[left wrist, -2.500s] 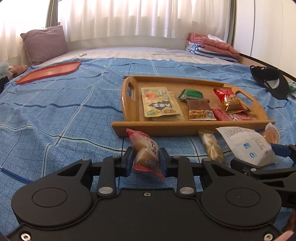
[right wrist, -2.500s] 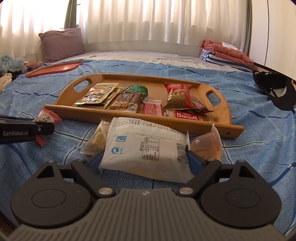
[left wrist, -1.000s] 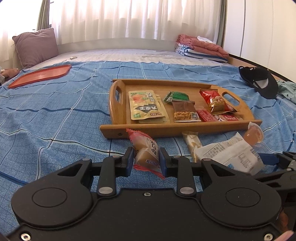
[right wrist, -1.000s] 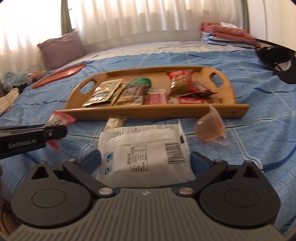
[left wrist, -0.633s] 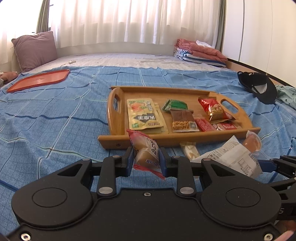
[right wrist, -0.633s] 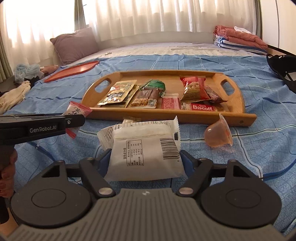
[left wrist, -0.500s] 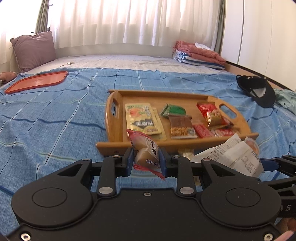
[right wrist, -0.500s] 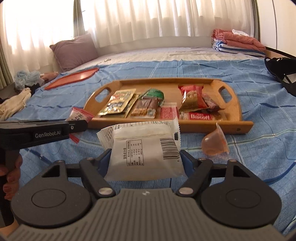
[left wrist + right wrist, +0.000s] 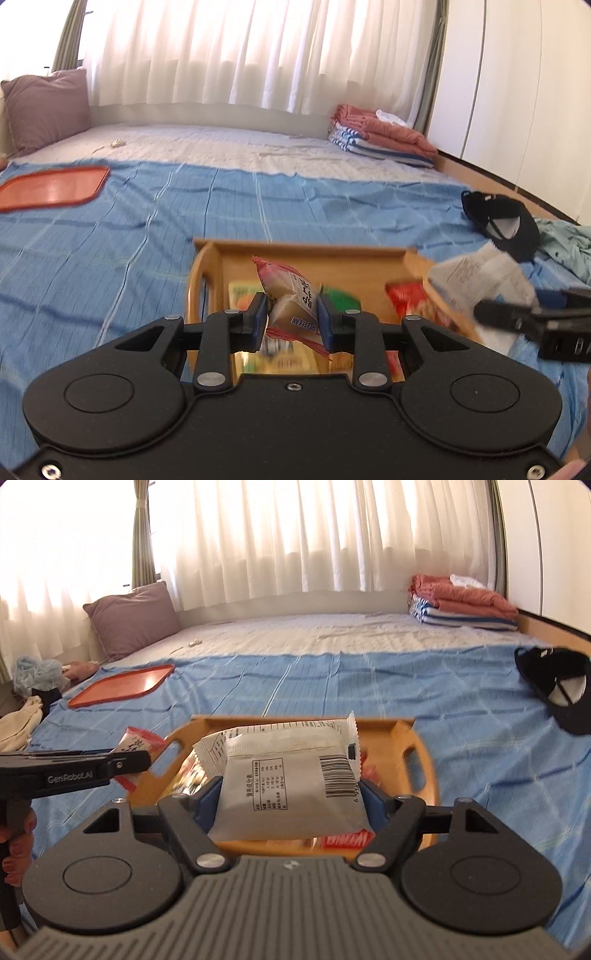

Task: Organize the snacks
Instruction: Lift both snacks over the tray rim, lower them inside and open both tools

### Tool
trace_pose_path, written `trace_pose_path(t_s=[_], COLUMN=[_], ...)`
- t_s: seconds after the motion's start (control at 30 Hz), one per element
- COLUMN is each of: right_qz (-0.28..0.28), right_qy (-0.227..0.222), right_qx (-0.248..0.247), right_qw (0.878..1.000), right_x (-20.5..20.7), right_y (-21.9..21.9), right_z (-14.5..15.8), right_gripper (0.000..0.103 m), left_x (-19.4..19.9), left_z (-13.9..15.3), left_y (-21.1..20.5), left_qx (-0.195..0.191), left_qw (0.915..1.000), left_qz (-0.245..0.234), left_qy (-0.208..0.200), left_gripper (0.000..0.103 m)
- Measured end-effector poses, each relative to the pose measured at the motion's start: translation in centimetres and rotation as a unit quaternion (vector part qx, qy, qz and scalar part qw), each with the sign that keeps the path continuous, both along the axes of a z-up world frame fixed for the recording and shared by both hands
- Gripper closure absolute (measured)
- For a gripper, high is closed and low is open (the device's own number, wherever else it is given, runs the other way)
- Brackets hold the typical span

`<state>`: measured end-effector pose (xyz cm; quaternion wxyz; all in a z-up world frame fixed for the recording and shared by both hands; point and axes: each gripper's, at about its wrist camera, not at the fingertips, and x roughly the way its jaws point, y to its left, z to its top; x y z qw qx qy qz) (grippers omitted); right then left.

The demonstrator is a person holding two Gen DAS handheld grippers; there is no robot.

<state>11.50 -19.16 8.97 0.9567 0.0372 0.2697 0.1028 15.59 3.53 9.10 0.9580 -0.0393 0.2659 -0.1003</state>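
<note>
Two packets were off the bed at once, one in each claw. The left gripper (image 9: 291, 317) sat pinched narrow on a small red-edged snack packet (image 9: 293, 295), its pads bearing on the soft brown middle while the crimped top stuck up past the fingertips. The right gripper (image 9: 290, 797) held a white pillow pack (image 9: 291, 775) across its width, fairly wide, the pads dimpling both side edges. Beyond and below both claws lay the wooden tray (image 9: 410, 771), other wrappers (blurred here) already in it. Both packets looked light, crinkly and slippery, the contents likely crushable; the middle of the body seemed the safer hold, since the sealed fins would slide. The blue bedspread (image 9: 110, 258) under everything looked soft.
</note>
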Motion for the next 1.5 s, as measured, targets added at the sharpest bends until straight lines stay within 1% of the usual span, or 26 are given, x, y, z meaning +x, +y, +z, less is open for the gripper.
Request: trace_pose_path(t_s=[0.07, 0.13, 0.23, 0.37, 0.43, 0.57, 0.67, 0.8, 1.03, 1.13, 1.3, 1.4, 1.5], right_qz=[-0.003, -0.006, -0.006, -0.007, -0.014, -0.022, -0.028, -0.04, -0.059, -0.07, -0.088, -0.088, -0.085], right_qy=[-0.003, 0.002, 0.03, 0.099, 0.129, 0.155, 0.168, 0.183, 0.205, 0.199, 0.176, 0.17, 0.173], right_qx=[-0.006, -0.012, -0.019, -0.012, -0.013, -0.021, -0.027, -0.023, 0.005, 0.009, 0.02, 0.011, 0.007], right_qw=[1.0, 1.0, 0.999, 0.995, 0.991, 0.988, 0.985, 0.982, 0.977, 0.978, 0.98, 0.982, 0.981], right_x=[1.9, 4.1, 7.5, 12.0, 14.0, 16.6, 18.2, 20.0, 21.9, 22.1, 22.1, 22.1, 22.1], right_y=[-0.6, -1.2, -2.0, -2.6, -2.7, -2.5, -2.3, -2.6, -2.9, -3.0, -3.4, -3.4, -3.3], right_z=[1.1, 2.0, 2.6, 1.4, 0.4, -1.1, -2.2, -3.4, -5.6, -6.3, -6.8, -7.1, -7.5], right_gripper=[0.026, 0.026, 0.026, 0.026, 0.026, 0.026, 0.026, 0.026, 0.026, 0.026, 0.025, 0.025, 0.025], left_x=[2.0, 4.4, 8.5, 13.5, 15.4, 18.0, 19.3, 20.8, 22.3, 22.5, 22.6, 22.6, 22.6], left_z=[0.8, 1.3, 1.3, -0.1, -1.0, -3.1, -4.4, -5.6, -7.0, -7.5, -8.1, -8.3, -8.4], left_y=[0.1, 0.6, 1.4, 2.1, 2.4, 2.7, 2.6, 2.5, 2.3, 2.3, 2.3, 2.2, 1.9], left_qx=[-0.011, -0.035, -0.072, -0.095, -0.101, -0.095, -0.085, -0.082, -0.08, -0.077, -0.076, -0.074, -0.067], left_qw=[0.9999, 0.9992, 0.9959, 0.9907, 0.9887, 0.9861, 0.9852, 0.9839, 0.9827, 0.9828, 0.9826, 0.9829, 0.9838], left_qz=[-0.007, -0.008, -0.016, 0.002, 0.014, 0.023, 0.033, 0.038, 0.042, 0.041, 0.037, 0.035, 0.033], left_qy=[0.001, 0.019, 0.052, 0.098, 0.11, 0.134, 0.146, 0.154, 0.161, 0.163, 0.166, 0.165, 0.163], left_gripper=[0.075, 0.076, 0.076, 0.076, 0.076, 0.076, 0.076, 0.076, 0.076, 0.076, 0.076, 0.076, 0.075])
